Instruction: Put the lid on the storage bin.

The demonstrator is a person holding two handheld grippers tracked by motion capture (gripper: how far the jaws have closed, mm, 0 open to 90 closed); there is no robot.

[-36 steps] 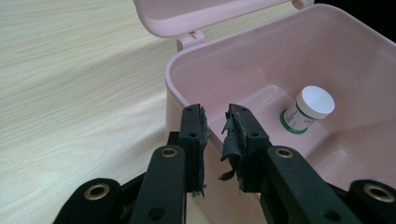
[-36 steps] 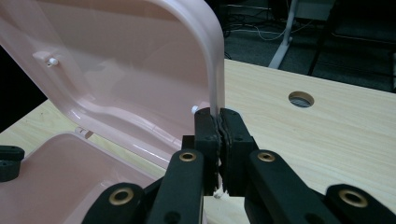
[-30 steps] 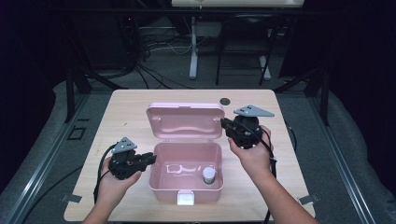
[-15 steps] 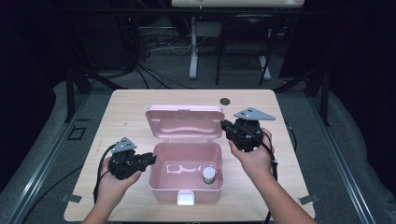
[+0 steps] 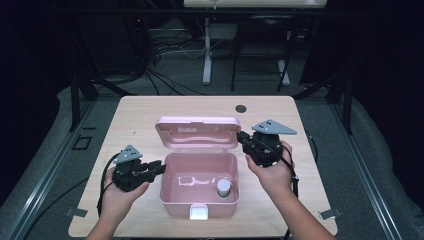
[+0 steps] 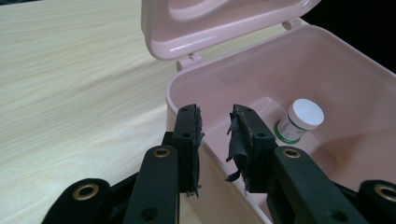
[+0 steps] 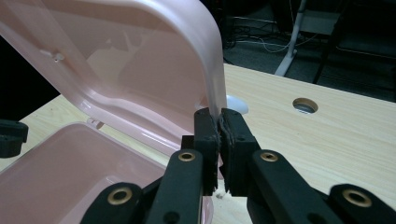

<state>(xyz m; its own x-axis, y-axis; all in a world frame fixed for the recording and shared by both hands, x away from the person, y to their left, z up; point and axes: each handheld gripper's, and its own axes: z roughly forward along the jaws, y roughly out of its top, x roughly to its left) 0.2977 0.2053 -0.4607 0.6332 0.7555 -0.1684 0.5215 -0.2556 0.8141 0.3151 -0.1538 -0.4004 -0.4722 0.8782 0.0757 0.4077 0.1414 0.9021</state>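
Note:
A pink plastic box (image 5: 180, 205) stands mid-table with its hinged lid (image 5: 197, 132) raised almost upright. Inside, near the right front corner, stands a small white-capped bottle (image 5: 223, 186) (image 6: 299, 120). My right gripper (image 5: 242, 137) (image 7: 219, 116) is shut on the lid's (image 7: 140, 60) right edge, the thin rim pinched between its pads. My left gripper (image 5: 159, 167) (image 6: 215, 114) is open at the box's left wall (image 6: 327, 70). One jaw is outside the wall and the other inside, and neither presses on it.
The box's white latch (image 5: 199, 213) faces the table's near edge. A round cable hole (image 5: 241, 108) (image 7: 304, 105) lies in the wooden table top (image 5: 135, 115) behind the lid. Bare wood stretches to the left, right and far side of the box.
The lid's top edge and my right gripper have sunk slightly toward the box. The left gripper has stayed at the left wall.

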